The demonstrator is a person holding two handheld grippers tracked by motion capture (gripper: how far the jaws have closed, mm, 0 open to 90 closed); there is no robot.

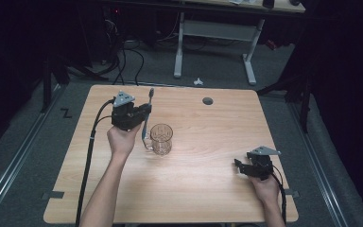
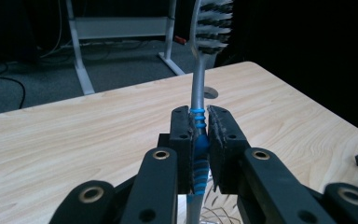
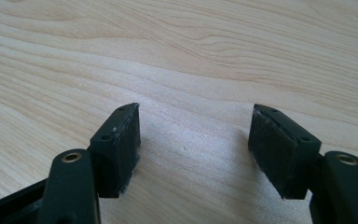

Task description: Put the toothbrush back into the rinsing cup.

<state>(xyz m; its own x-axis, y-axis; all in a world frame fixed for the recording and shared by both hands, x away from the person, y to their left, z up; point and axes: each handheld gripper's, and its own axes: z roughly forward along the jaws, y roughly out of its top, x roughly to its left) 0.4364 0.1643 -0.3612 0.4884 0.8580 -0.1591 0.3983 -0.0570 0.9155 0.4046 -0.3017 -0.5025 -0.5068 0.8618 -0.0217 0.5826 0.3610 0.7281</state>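
High view: left gripper (image 1: 144,109) held above the desk (image 1: 203,189), just up-left of the glass mug (image 1: 161,139). Its jaws are clamped on a toothbrush (image 1: 147,113), which stands near upright, head up, lower end dropping beside the mug's handle side. Mug sits upright, roughly mid-desk. Right gripper (image 1: 237,166) is low, well apart to the lower right of the mug, jaws pointing back toward it.

Left gripper view: left gripper (image 2: 200,140) closed tight on the toothbrush (image 2: 198,84) at its blue ribbed grip; grey neck and bristle head rise above. Mug rim (image 2: 216,214) just below the jaws.

Right gripper view: right gripper (image 3: 193,149) jaws spread wide, nothing between, bare wood under them.
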